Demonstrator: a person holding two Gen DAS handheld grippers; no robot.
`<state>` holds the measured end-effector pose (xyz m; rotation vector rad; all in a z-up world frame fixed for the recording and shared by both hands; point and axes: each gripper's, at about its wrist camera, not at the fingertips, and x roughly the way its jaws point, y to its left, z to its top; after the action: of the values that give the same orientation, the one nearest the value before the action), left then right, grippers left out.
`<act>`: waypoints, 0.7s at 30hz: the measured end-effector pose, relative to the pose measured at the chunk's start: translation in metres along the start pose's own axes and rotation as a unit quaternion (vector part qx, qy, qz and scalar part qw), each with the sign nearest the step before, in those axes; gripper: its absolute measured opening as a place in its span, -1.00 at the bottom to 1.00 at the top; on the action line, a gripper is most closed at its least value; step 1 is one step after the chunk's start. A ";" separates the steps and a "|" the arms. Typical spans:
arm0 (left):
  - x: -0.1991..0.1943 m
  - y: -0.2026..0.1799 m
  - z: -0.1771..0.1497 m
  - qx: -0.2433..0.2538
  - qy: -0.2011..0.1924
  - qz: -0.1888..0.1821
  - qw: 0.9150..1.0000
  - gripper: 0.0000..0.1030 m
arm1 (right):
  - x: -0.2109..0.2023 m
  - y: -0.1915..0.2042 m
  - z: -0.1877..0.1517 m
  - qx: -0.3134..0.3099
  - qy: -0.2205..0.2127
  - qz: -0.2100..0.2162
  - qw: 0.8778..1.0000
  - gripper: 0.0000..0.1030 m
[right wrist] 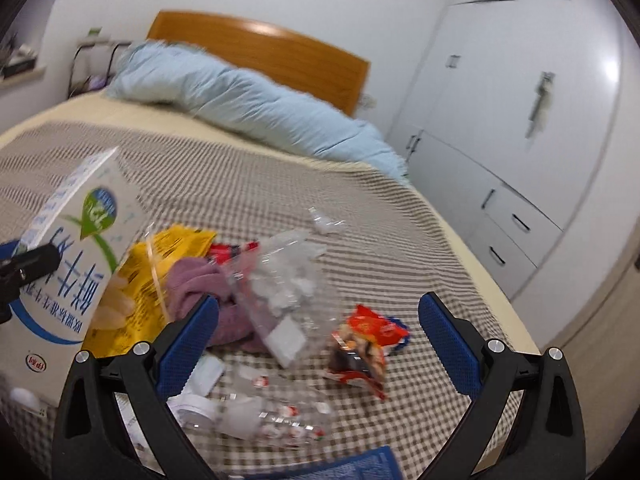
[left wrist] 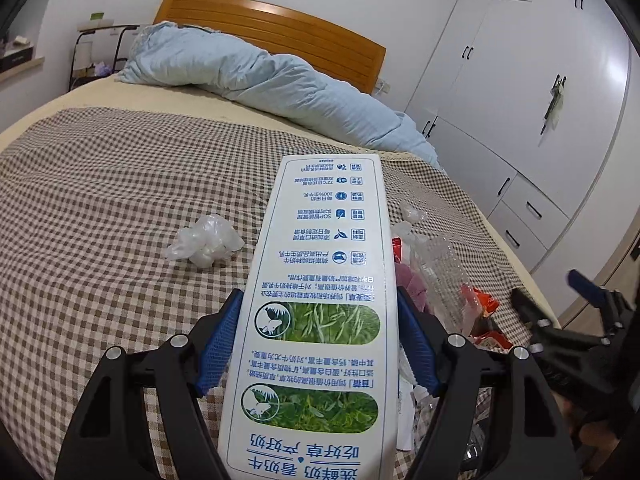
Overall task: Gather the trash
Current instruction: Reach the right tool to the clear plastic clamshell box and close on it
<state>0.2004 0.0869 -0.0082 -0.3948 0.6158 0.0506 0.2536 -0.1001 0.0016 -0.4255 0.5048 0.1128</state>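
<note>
Checked brown-white bedspread [right wrist: 280, 184], rumpled blue quilt [left wrist: 248, 76] behind. Left gripper [left wrist: 318, 344] pinches a tall glossy milk carton [left wrist: 320, 300] between ribbed blue pads. Right gripper [right wrist: 318, 344] spread wide, nothing between, over blurry litter: crinkled clear plastic [right wrist: 280, 276], red snack wrapper [right wrist: 364, 344], possibly a purple cloth [right wrist: 208, 292].
</note>
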 end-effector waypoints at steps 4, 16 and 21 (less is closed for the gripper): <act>0.003 0.002 0.002 -0.007 0.003 -0.003 1.000 0.38 | 0.024 0.018 0.003 -0.029 0.032 -0.010 0.999 0.87; 0.011 0.014 0.006 -0.027 0.010 -0.010 1.000 0.38 | 0.101 0.050 0.009 -0.116 0.141 -0.035 0.982 0.87; 0.015 0.019 0.008 -0.034 0.011 -0.010 0.999 0.38 | 0.118 0.058 0.021 -0.116 0.154 -0.050 0.980 0.87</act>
<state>0.2139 0.1061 -0.0171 -0.4671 0.6333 0.0472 0.3538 -0.0390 -0.0611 -0.7020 0.7774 0.0075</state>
